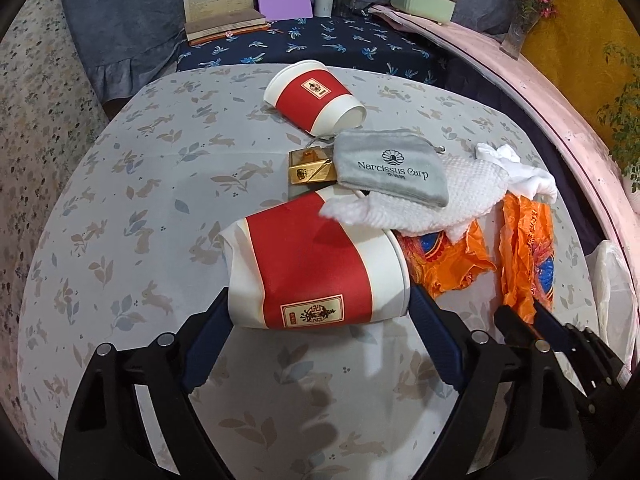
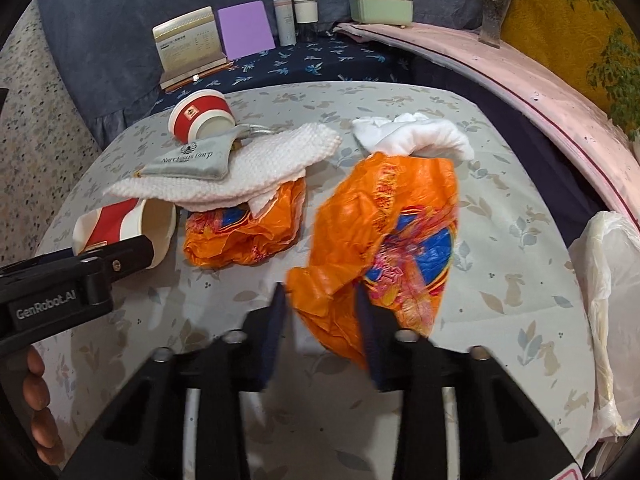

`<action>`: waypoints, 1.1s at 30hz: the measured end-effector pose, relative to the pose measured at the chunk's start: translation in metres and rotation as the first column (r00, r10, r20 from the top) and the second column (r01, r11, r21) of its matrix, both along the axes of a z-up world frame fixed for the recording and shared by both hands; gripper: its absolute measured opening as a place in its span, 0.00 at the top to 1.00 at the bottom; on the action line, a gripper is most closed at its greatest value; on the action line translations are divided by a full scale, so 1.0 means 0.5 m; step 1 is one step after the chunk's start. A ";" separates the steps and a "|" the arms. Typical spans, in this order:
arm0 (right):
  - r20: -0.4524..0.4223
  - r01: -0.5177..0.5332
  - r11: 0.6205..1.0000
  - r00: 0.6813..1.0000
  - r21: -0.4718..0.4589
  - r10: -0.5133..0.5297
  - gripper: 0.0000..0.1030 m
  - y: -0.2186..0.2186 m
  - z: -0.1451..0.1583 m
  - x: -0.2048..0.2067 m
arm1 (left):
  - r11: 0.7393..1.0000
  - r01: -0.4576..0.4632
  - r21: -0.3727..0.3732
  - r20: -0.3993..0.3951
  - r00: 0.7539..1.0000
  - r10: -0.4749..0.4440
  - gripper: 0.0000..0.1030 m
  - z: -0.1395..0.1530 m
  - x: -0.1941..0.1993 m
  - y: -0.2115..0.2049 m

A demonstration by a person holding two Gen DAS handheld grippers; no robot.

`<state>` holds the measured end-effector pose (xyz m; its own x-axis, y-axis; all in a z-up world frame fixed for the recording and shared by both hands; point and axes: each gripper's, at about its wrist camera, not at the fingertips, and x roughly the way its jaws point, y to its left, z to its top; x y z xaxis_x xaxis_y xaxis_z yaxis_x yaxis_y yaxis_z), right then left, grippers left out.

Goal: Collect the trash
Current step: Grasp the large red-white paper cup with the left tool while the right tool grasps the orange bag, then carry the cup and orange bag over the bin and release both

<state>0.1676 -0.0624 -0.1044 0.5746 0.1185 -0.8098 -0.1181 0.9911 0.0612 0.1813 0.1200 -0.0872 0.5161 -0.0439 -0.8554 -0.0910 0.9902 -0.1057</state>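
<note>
Left gripper (image 1: 320,312) grasps crushed red-white paper cup (image 1: 316,264), near left. Right gripper (image 2: 320,320) clenched on orange wrapper (image 2: 384,240), near right.

Both grippers are built from matte black plastic frames with round silver screws. Dark blue pads (image 1: 434,336) are fitted on the fingers. "GenRobot.AI" is printed in grey on the left gripper (image 2: 148,248). Bare fingers (image 2: 38,396) are seen.

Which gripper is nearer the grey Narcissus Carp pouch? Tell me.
Left. The left gripper grips the near paper cup, just below the pouch. The right gripper holds an orange bag, farther right.
</note>
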 end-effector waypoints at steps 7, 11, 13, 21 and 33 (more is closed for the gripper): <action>0.056 -0.026 0.999 0.998 0.025 0.024 0.86 0.003 0.043 -0.028 | 1.000 0.006 -0.018 0.033 0.999 -0.005 0.20 0.033 -0.029 0.002; 0.107 -0.024 0.999 0.994 0.042 0.020 0.87 -0.003 0.088 -0.051 | 1.000 0.013 -0.021 0.065 0.998 -0.012 0.20 0.063 -0.051 -0.004; 0.138 -0.022 0.998 0.990 0.050 0.015 0.87 -0.007 0.115 -0.062 | 0.999 0.019 -0.029 0.082 0.996 -0.016 0.20 0.080 -0.063 -0.007; 0.259 -0.001 0.996 0.966 0.086 -0.021 0.87 -0.051 0.226 -0.116 | 0.997 0.065 -0.035 0.174 0.983 -0.058 0.20 0.165 -0.107 -0.044; 0.360 0.111 0.990 0.923 0.092 -0.137 0.87 -0.178 0.309 -0.180 | 0.978 0.209 -0.016 0.271 0.942 -0.197 0.20 0.252 -0.138 -0.193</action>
<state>0.0774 -0.1515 0.0503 0.8421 0.0753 -0.5340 -0.0218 0.9941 0.1058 0.1123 0.0234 0.0388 0.7009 -0.2060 -0.6829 0.1489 0.9786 -0.1423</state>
